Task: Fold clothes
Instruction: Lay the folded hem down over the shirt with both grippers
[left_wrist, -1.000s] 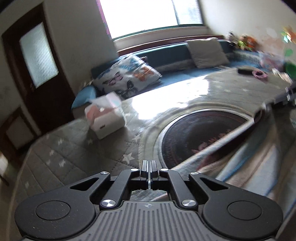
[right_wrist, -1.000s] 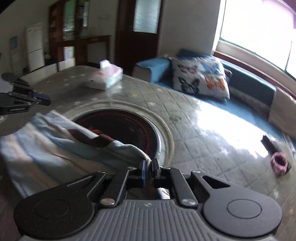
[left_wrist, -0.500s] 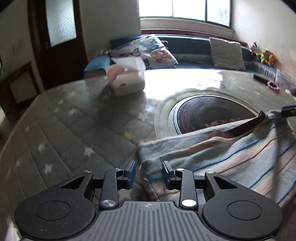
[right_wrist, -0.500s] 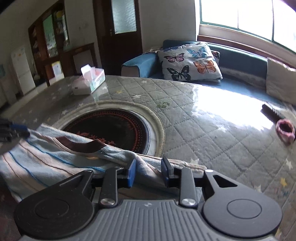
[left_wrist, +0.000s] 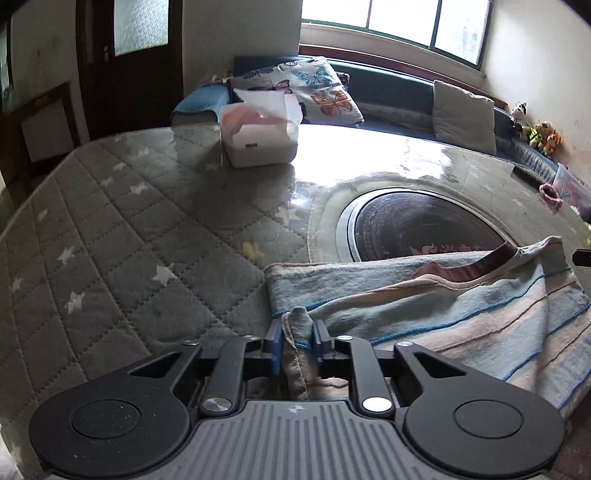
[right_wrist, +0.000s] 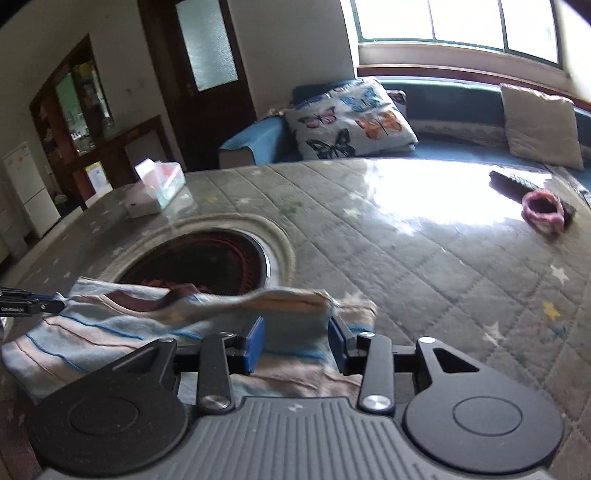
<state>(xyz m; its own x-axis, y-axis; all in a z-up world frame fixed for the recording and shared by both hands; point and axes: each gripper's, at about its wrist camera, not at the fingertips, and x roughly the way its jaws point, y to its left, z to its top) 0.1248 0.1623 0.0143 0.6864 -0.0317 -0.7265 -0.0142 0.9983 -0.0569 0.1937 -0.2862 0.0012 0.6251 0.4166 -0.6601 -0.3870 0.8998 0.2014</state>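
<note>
lying half-folded at the near edge of the quilted table (left_wrist: 110, 221), the striped garment (left_wrist: 461, 317) still needs more folds. the left gripper (left_wrist: 297, 341) is closing on a bunched corner; the right gripper (right_wrist: 295, 341) is opening, cloth loose between its jaws. only the right view shows the pink scrunchie (right_wrist: 543, 210) clearly.
</note>
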